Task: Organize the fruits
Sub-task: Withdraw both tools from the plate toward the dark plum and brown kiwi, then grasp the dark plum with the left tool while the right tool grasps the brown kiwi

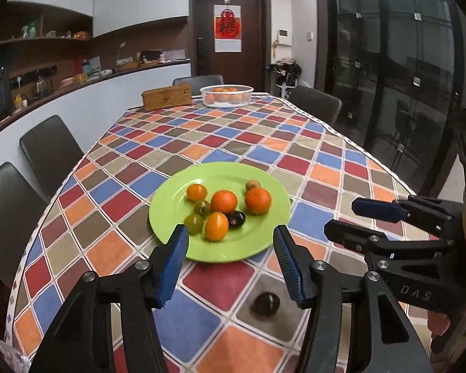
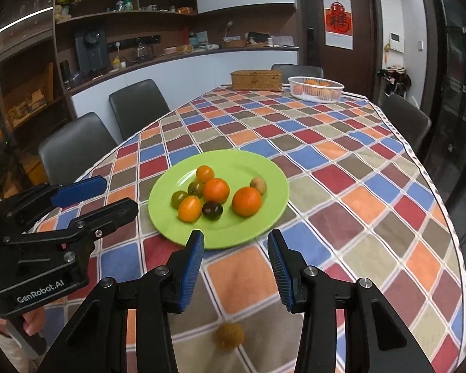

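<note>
A: The checked tablecloth [image 1: 220,143] is carrying a green plate [image 1: 171,208] holding most fruits; two are lying loose nearer us.

B: Both tongs are gaping wide, gripping nothing. The left gripper [image 1: 230,264] is hanging over the dark fruit [image 1: 265,303], the right gripper [image 2: 236,267] over the brown fruit [image 2: 229,335].

A: I'd be lowering straight, straddling each, closing gently.
</note>
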Demonstrator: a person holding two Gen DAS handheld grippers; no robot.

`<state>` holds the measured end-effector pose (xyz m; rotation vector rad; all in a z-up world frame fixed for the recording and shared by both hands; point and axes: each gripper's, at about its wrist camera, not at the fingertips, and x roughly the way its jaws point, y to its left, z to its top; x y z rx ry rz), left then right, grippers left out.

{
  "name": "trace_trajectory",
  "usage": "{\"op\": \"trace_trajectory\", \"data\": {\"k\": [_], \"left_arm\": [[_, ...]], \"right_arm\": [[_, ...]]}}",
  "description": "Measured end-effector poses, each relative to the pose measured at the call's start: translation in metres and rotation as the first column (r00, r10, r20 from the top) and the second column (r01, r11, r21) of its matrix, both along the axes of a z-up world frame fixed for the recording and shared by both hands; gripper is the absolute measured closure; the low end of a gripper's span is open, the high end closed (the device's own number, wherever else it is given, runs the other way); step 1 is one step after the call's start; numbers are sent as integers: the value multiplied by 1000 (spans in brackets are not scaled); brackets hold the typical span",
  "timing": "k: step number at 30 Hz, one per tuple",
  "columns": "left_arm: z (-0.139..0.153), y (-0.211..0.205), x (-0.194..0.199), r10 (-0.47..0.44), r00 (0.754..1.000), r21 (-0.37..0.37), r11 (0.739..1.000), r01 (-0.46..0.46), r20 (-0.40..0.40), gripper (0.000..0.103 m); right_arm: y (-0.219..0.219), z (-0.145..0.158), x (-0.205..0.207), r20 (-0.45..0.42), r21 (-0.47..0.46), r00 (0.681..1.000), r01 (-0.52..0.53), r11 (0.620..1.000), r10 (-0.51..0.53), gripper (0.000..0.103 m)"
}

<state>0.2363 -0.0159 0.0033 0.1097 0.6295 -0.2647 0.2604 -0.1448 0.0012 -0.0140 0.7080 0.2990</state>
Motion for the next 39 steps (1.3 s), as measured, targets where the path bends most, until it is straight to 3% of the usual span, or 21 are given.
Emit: {"op": "trace_trajectory", "data": {"k": [15,28,39], "left_arm": [[-35,-17,-27,-139,989,75,987,142,-49,43],[-71,-24,-22,-248,958,137,954,267,-141,43],[-84,-26,1,-269,943,110,949,294,-198,52]], "right_arm": [[-18,-37,-36,-101,41,993,68,997,-63,54],[-8,-65,-43,-166,-7,985,45,999,-46,54],[2,-75,-36,-183,-38,983,18,999,-24,56]]}}
